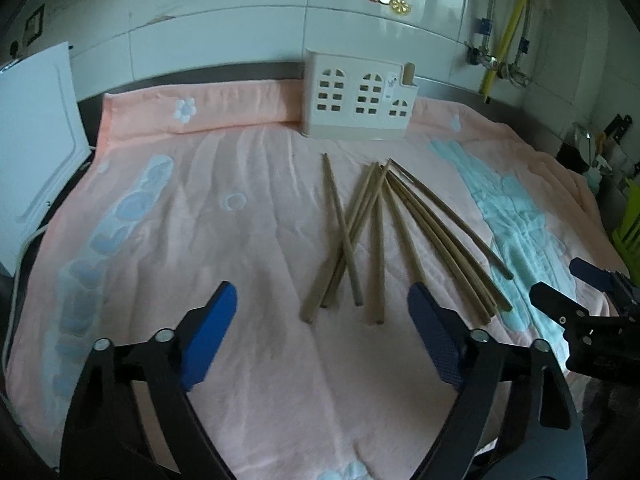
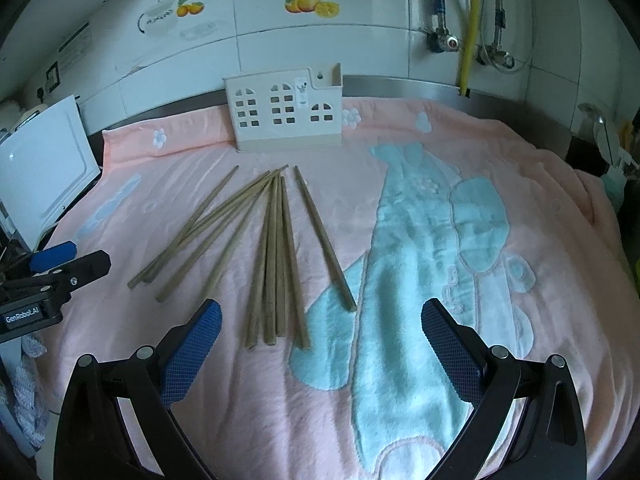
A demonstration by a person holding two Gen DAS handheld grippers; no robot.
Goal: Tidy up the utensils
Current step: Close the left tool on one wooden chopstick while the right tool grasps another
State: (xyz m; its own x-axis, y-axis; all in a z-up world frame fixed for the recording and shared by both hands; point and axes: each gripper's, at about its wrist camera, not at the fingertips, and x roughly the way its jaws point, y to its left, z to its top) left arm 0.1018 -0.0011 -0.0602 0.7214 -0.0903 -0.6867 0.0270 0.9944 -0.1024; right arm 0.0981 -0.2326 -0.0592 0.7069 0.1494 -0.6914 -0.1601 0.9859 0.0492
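Several wooden chopsticks [image 1: 376, 236] lie loose and partly crossed on a pink towel [image 1: 224, 240]; they also show in the right wrist view [image 2: 272, 256]. A white house-shaped utensil holder [image 1: 358, 96] stands upright at the towel's far edge, also in the right wrist view [image 2: 286, 110]. My left gripper [image 1: 322, 308] is open and empty, just short of the chopsticks' near ends. My right gripper [image 2: 320, 324] is open and empty over the near ends of the right-hand bundle. The right gripper's fingers [image 1: 560, 304] show at the right of the left view; the left gripper's fingers [image 2: 80, 264] show at the left of the right view.
A white board [image 1: 36, 152] leans at the left, also seen in the right wrist view [image 2: 44, 168]. The tiled wall [image 2: 320, 40] with pipes and a yellow hose [image 2: 470, 24] runs behind. Kitchen items [image 1: 600, 152] crowd the right edge.
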